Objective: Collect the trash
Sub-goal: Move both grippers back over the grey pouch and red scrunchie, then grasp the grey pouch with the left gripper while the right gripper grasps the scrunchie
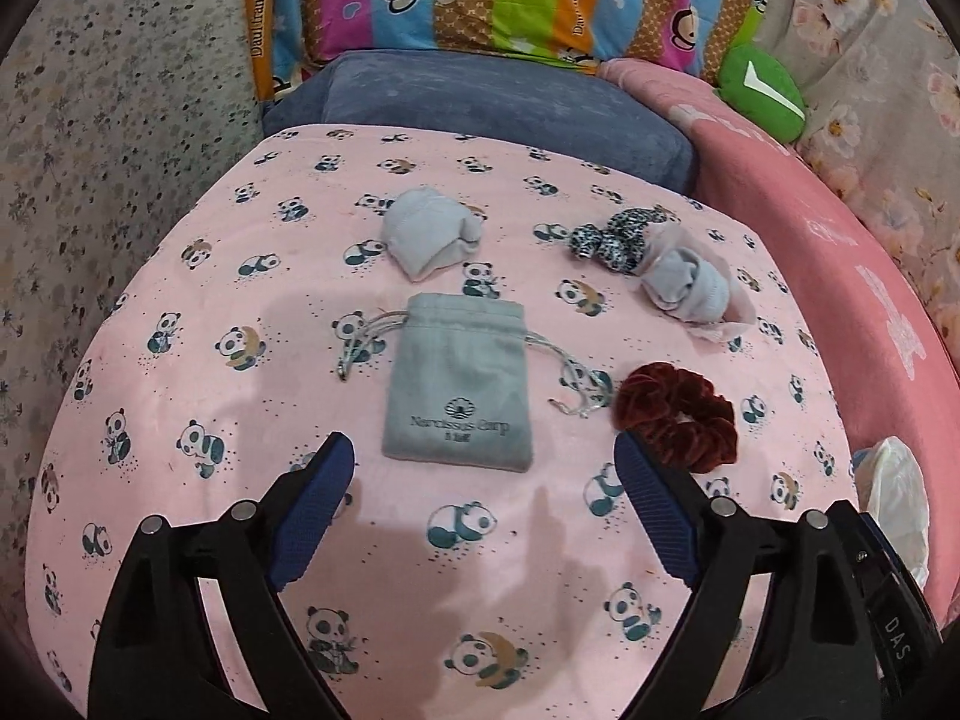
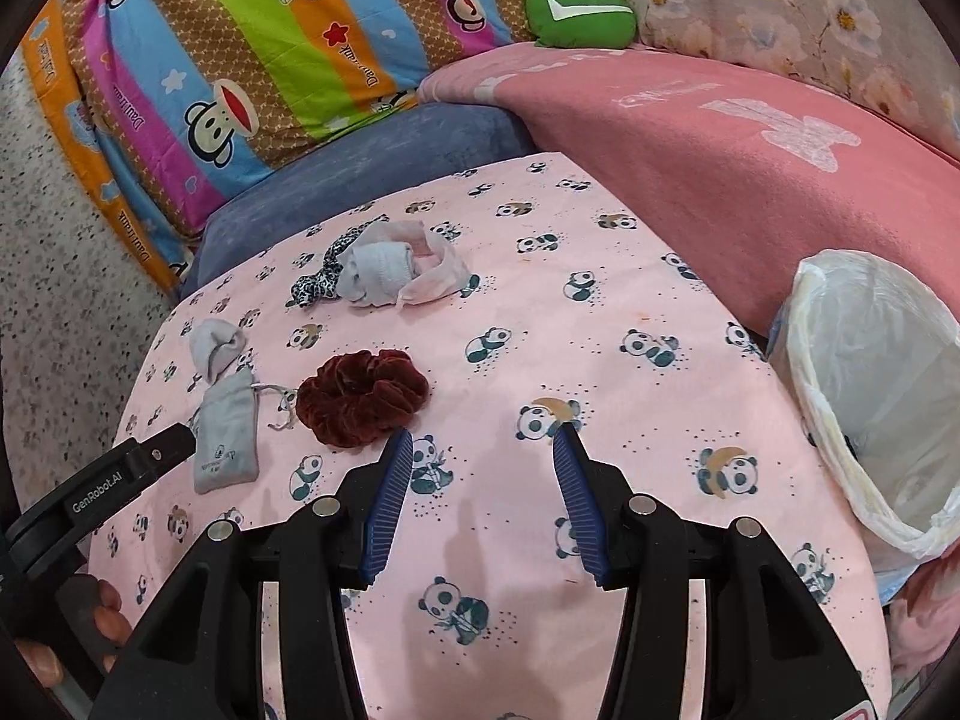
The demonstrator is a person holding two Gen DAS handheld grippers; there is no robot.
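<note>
On the pink panda sheet (image 1: 510,570) lie a grey drawstring pouch (image 1: 459,384), a dark red velvet scrunchie (image 1: 675,417), a rolled grey sock (image 1: 429,234), a second grey roll on pink tissue (image 1: 684,288) and a leopard-print hair tie (image 1: 618,237). My left gripper (image 1: 480,441) is open wide just short of the pouch's near edge, with nothing between its pads. My right gripper (image 2: 482,433) stands open over bare sheet, the scrunchie (image 2: 360,396) just beyond its left fingertip. A bin lined with a white bag (image 2: 870,390) stands at the right.
A striped monkey-print pillow (image 2: 240,60), a blue cushion (image 1: 480,102), a pink blanket (image 2: 720,168) and a green cushion (image 2: 579,12) lie behind the sheet. Speckled floor (image 1: 90,150) borders the left. A hand (image 2: 108,606) holds the left gripper at the lower left.
</note>
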